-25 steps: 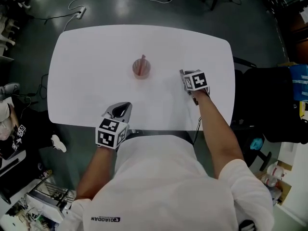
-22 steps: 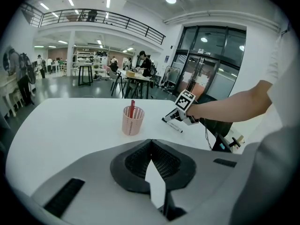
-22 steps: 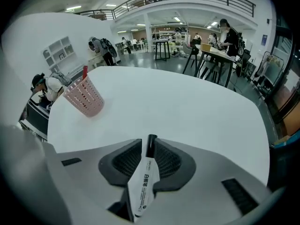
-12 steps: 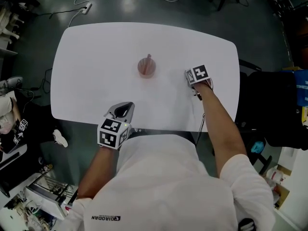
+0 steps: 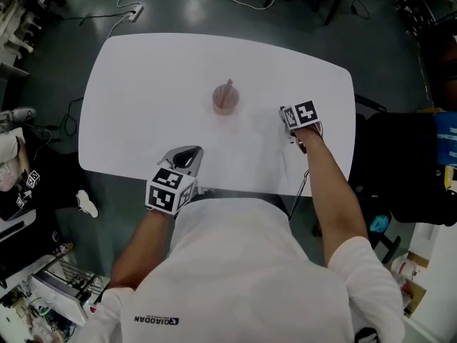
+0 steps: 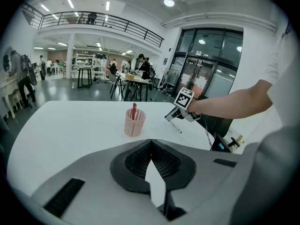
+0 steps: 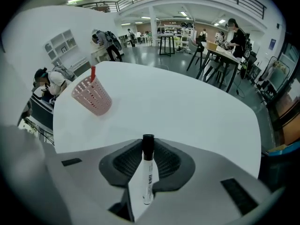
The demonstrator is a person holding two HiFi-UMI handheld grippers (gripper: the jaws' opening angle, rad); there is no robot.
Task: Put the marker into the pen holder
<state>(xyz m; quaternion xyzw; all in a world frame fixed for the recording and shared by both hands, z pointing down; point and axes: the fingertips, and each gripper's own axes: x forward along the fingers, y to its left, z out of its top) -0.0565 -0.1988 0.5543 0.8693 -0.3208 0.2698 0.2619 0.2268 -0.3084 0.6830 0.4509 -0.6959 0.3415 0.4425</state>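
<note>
Right claw [image 7: 148, 143] around marker [image 7: 146, 177], seemingly over table [image 5: 143, 84]

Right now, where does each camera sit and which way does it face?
Head view: on the head, steeply down at table; shows torso, arms, left gripper, right gripper.
Left gripper view: on left gripper, facing holder and right gripper; own fingers shut, empty.
Right gripper view: on right gripper, facing holder; fingers grip marker.
Shared: all show the holder.

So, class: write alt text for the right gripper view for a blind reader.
The right tool grips a white marker with a black cap. Ahead to the left, a pink pen holder stands on the white table.
</note>
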